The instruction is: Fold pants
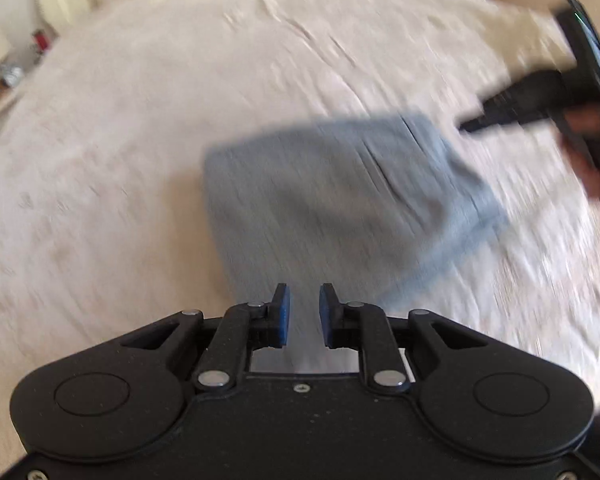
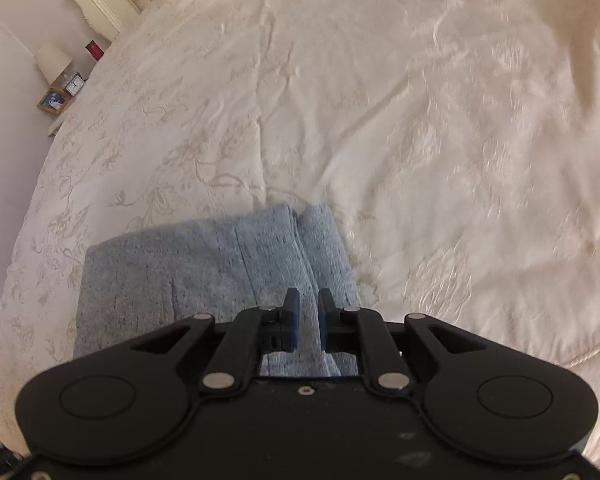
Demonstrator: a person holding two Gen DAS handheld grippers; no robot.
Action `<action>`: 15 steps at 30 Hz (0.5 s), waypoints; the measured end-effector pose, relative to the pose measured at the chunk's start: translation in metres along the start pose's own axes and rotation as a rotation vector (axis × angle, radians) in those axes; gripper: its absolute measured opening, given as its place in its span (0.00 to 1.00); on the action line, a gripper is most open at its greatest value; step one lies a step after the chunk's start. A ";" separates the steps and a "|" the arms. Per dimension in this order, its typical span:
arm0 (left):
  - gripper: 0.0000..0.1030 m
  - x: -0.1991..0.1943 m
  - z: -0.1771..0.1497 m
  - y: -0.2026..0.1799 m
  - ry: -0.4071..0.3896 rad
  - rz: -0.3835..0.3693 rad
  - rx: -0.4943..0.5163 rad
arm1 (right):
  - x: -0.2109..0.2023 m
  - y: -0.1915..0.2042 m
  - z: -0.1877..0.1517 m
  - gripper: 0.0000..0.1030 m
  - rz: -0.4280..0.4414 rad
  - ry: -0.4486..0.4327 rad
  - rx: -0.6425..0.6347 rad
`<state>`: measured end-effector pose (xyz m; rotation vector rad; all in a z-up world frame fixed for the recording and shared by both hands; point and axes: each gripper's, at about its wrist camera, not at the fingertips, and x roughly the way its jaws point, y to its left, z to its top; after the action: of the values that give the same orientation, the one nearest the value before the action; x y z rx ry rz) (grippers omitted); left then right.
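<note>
My two hand-held grippers over the folded pants on the bed

The grey-blue pants point(image 2: 216, 276) lie folded into a compact rectangle on the cream floral bedspread point(image 2: 420, 140), near the bed's close edge. My left hand-held gripper point(image 1: 304, 312) hangs above their near side with a clear gap between its blue pads, released and holding nothing; that view is blurred. My right hand-held gripper point(image 2: 308, 316) sits over the right part of the folded pants, its pads also apart with only fabric showing behind the gap, nothing clamped. In the left view my right hand-held gripper appears at the far right, just beside the pants' right edge. A lamp point(image 2: 52, 62) and a small clock point(image 2: 75, 85) stand on the nightstand beside the bed
</note>
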<state>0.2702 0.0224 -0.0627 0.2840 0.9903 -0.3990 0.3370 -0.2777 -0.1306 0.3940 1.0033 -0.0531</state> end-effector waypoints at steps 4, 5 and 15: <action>0.34 0.046 0.050 0.032 -0.022 0.139 -0.179 | 0.004 0.021 0.015 0.16 0.015 -0.028 -0.074; 0.33 0.059 0.055 0.039 -0.017 0.148 -0.221 | 0.010 0.026 0.018 0.16 0.017 -0.025 -0.090; 0.37 0.170 0.032 0.059 0.240 0.260 -0.277 | 0.086 0.039 0.016 0.15 -0.056 0.100 -0.139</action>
<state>0.4033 0.0284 -0.1878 0.2079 1.2120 0.0119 0.4052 -0.2352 -0.1828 0.2428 1.1099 -0.0141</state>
